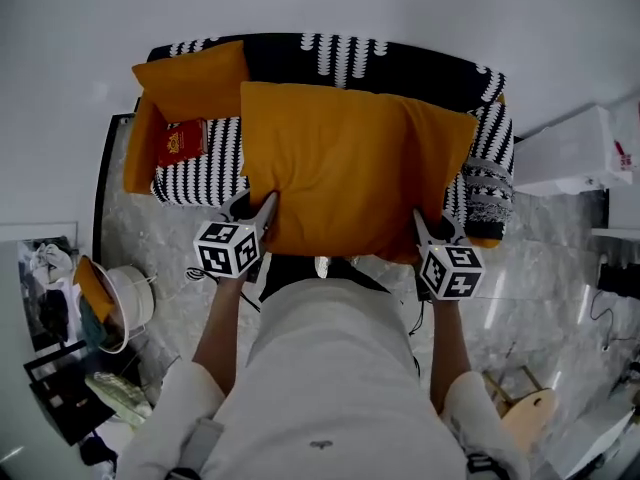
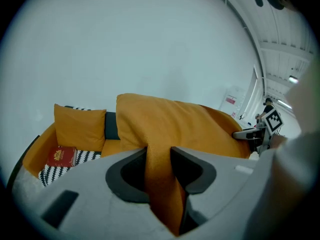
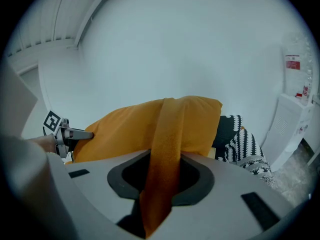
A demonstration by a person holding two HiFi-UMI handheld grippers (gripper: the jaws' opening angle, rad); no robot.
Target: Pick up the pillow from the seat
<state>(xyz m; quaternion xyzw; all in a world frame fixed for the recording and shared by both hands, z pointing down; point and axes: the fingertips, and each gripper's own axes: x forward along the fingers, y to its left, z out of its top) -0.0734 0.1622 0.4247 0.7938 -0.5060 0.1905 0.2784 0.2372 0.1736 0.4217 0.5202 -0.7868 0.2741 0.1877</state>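
A large orange pillow (image 1: 350,173) hangs in the air above the black-and-white patterned seat (image 1: 210,163), held by its two near corners. My left gripper (image 1: 262,211) is shut on the pillow's near left corner; in the left gripper view the orange fabric (image 2: 160,169) is pinched between the dark jaws. My right gripper (image 1: 428,230) is shut on the near right corner, with a fold of fabric (image 3: 162,174) squeezed between its jaws. Each gripper view shows the other gripper across the pillow: the right gripper (image 2: 250,133) and the left gripper (image 3: 75,134).
A second orange pillow (image 1: 190,78) leans at the seat's back left, with a red book (image 1: 180,141) lying beside it. A patterned cushion (image 1: 488,193) sits at the seat's right end. A white cabinet (image 1: 575,153) stands to the right, and a basket (image 1: 120,303) on the floor at left.
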